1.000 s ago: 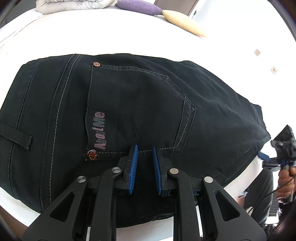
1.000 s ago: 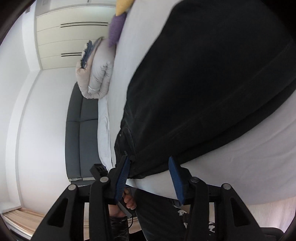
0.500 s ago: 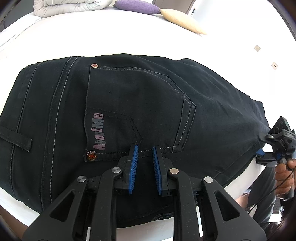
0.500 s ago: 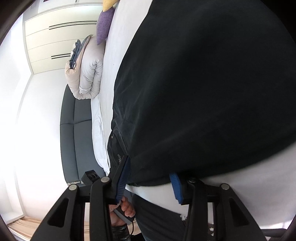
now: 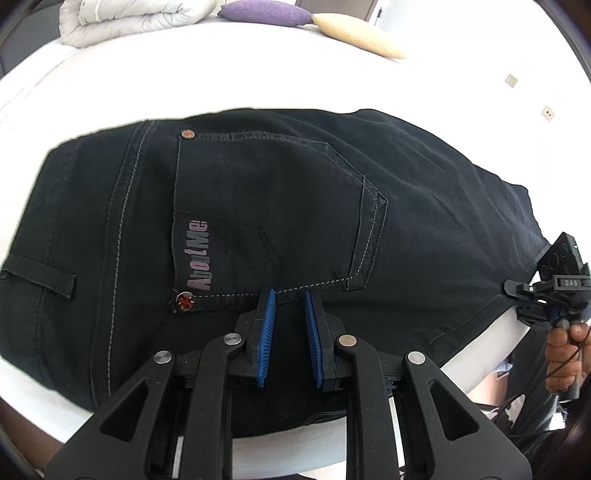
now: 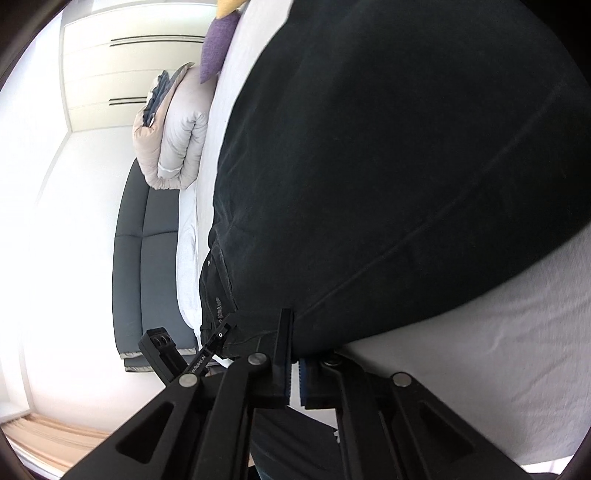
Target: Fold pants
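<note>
White bed sheet (image 5: 122,81), black pants (image 5: 280,206) spread flat across it, back pocket (image 5: 273,206) up.
My right gripper (image 6: 293,354) is pressed together on the pants' near edge. My left gripper (image 5: 290,325) sits over the pocket's lower seam, blue pads (image 5: 266,332) nearly together with a narrow gap; whether they pinch cloth I cannot tell.

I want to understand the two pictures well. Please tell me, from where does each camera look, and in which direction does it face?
Left wrist: sits on the left gripper, looking down over the black pants on the white bed; the person's hand shows.
Right wrist: sits on the right gripper, rolled sideways, looking along the bed at the pants' edge it pinches; no hand is clearly visible.
Shared: pants, bed, purple cushion, folded duvet, each other's gripper.
</note>
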